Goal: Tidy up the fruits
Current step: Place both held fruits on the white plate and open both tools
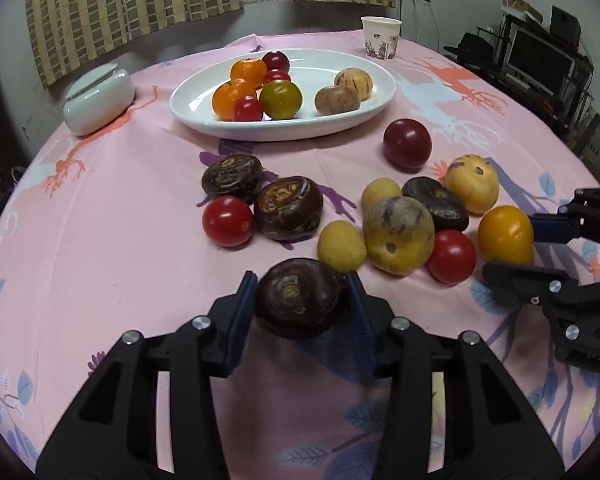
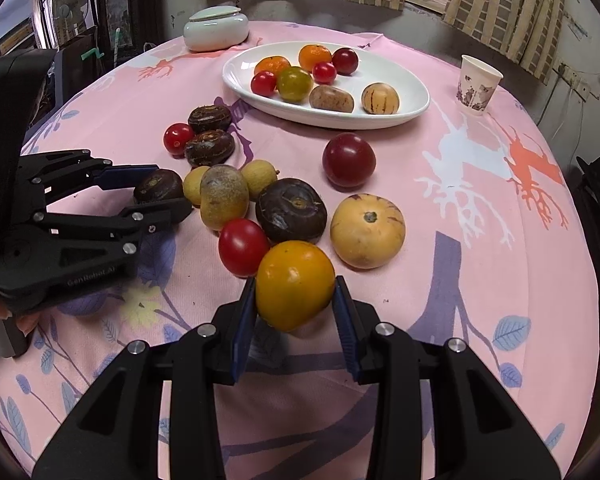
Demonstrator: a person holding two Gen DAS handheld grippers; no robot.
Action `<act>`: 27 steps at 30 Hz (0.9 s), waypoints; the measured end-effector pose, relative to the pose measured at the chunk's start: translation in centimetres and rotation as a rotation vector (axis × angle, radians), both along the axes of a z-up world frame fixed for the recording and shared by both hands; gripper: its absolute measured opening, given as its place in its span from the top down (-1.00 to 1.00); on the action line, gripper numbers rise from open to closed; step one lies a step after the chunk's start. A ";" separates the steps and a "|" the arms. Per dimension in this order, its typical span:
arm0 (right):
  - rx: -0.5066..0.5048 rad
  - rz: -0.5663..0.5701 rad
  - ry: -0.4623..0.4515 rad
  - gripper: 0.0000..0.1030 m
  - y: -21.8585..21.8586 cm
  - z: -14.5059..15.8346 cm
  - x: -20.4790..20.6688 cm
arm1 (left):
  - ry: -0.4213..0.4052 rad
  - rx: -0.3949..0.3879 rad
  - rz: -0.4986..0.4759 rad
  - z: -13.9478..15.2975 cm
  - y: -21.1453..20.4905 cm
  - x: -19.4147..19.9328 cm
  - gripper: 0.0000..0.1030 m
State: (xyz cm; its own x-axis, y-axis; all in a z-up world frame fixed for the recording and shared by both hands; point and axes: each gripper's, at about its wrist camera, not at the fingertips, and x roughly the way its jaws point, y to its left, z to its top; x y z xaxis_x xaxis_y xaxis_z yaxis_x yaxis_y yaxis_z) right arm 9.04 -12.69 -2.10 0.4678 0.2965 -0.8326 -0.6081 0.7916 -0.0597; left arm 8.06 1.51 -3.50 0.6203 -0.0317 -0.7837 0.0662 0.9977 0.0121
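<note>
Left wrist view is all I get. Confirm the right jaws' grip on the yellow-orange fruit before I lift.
Observer: In the right wrist view, both pads of the right gripper press on the yellow-orange fruit, one on each side.
Operator: Now check my left gripper from that side.
Observer: The left gripper shows in profile there, with the dark brown fruit between its two fingers.
Operator: Report anything under it.
Observer: Fingertips of the person's hand show below the left gripper's body, above the pink tablecloth.
</note>
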 end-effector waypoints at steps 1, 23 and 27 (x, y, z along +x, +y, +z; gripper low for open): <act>0.002 -0.002 -0.003 0.27 0.0 0.1 0.0 | 0.005 -0.011 0.004 0.1 0.1 0.0 0.11; 0.240 -0.142 -0.225 0.26 -2.8 7.5 0.7 | -0.172 -0.105 0.029 8.4 0.0 -1.7 0.11; 0.249 -0.124 -0.284 0.26 -1.7 9.6 2.0 | -0.190 -0.108 0.045 10.1 0.5 0.8 0.11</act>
